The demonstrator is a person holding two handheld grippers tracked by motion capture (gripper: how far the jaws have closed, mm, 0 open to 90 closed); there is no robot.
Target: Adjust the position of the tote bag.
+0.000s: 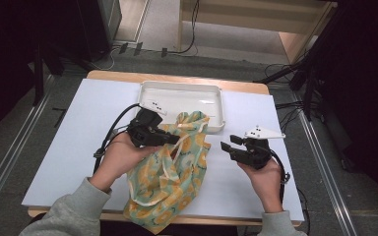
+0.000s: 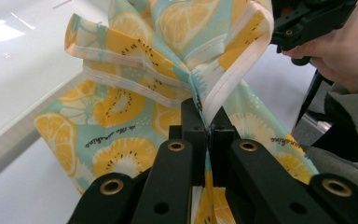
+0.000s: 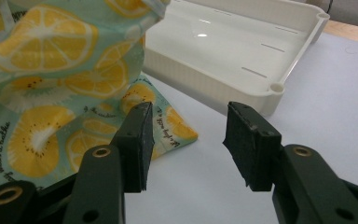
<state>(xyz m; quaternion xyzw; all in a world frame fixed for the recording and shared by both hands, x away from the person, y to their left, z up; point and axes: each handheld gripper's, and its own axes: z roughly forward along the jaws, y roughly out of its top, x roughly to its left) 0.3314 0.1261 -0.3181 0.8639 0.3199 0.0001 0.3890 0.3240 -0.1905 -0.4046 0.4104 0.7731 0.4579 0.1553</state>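
Grey flooring and trailing cables are seen around a bench (image 1: 69, 147) covered by a white sheet. A white tray (image 1: 216, 93) is set at the far middle of the bench, apparently empty, though its near wall is partly hidden by cloth.

A fruit-print cloth bag (image 1: 170, 187), teal with orange citrus and kiwi slices, is spread from the tray's near edge down to the bench's front edge, where its lower end hangs over. Its upper part is lifted and bunched.

The left hand-held gripper (image 1: 174, 139) is held in the left hand (image 1: 120, 157) over the bag. In the left gripper view its jaws are seen closed tight on a hemmed fold of the bag (image 2: 223, 88), which rises between them.

The right hand-held gripper (image 1: 229, 145) is held in the right hand (image 1: 263, 174) just right of the bag, apart from it. In the right gripper view its jaws are seen parted wide with nothing between them; the bag (image 3: 42, 93) and the tray (image 3: 223, 51) lie ahead.
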